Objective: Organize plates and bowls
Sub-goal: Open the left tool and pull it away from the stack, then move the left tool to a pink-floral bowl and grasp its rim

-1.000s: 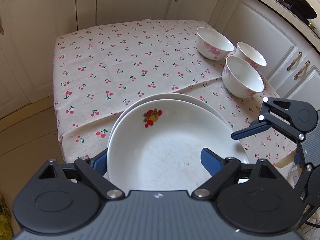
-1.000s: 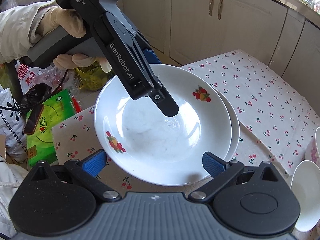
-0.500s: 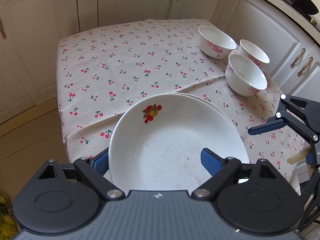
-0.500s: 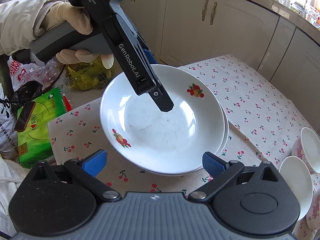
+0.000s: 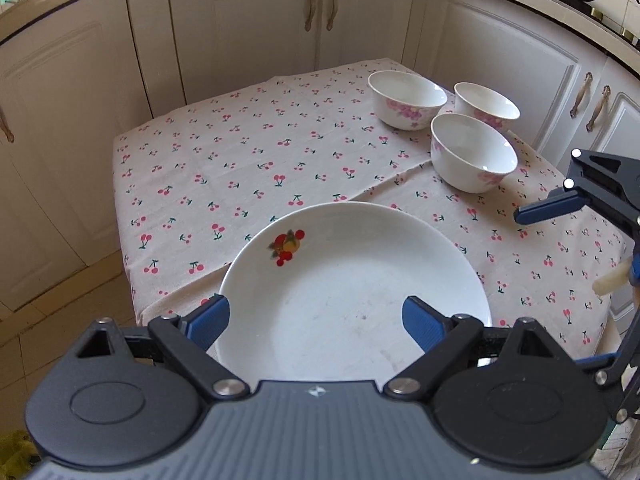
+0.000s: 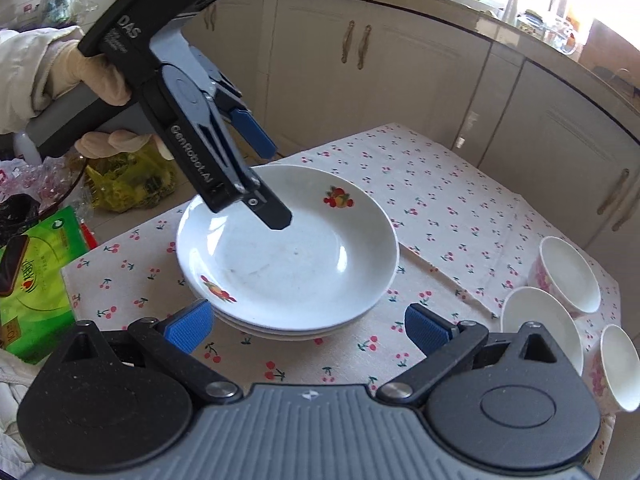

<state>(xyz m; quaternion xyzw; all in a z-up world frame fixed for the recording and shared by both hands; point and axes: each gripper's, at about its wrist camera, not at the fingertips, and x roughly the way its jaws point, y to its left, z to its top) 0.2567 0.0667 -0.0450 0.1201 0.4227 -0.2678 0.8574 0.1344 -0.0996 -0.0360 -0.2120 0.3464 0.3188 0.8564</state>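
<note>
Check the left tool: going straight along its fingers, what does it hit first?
Most likely the top plate of the stack. The left tool, open, angles down at the plate's inside from just above it; nothing lies between. How much clearance remains is unclear.

1. Left gripper (image 5: 316,322): open wide, blue-padded fingers (image 5: 422,322) spread well apart, nothing clamped between them.
2. Seen from the right wrist view, left gripper (image 6: 272,184): tilted downward, tips hanging free in the air.
3. Left hand (image 6: 86,80): gloved (pale, with a light sleeve), wrapped around the grey handle.
4. Right gripper (image 6: 306,326): open wide too, blue fingers (image 6: 426,328) parted, holding nothing.
5. From the left wrist view, right gripper (image 5: 560,204): at the right edge, one blue finger visible.
</note>
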